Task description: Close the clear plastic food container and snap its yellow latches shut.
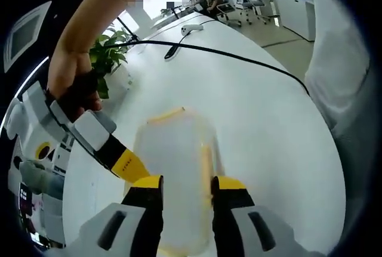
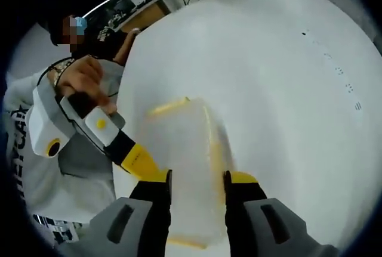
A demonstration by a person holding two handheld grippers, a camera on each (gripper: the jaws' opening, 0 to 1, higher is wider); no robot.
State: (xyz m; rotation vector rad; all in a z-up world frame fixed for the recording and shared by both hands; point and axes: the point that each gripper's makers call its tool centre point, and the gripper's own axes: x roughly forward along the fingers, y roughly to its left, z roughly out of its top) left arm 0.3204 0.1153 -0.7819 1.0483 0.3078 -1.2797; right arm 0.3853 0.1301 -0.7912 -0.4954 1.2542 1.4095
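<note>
container (image 1: 176, 179) lies flat on white table (image 1: 262, 120), lid seemingly down | left gripper (image 1: 187, 186) and right gripper (image 2: 197, 179) spread apart, straddling opposite ends, apparently steadying it for latches (image 2: 169, 106) | nothing gripped

Clear container (image 1: 176, 173) with yellow latches (image 1: 168, 114), white table (image 1: 262, 120).
</note>
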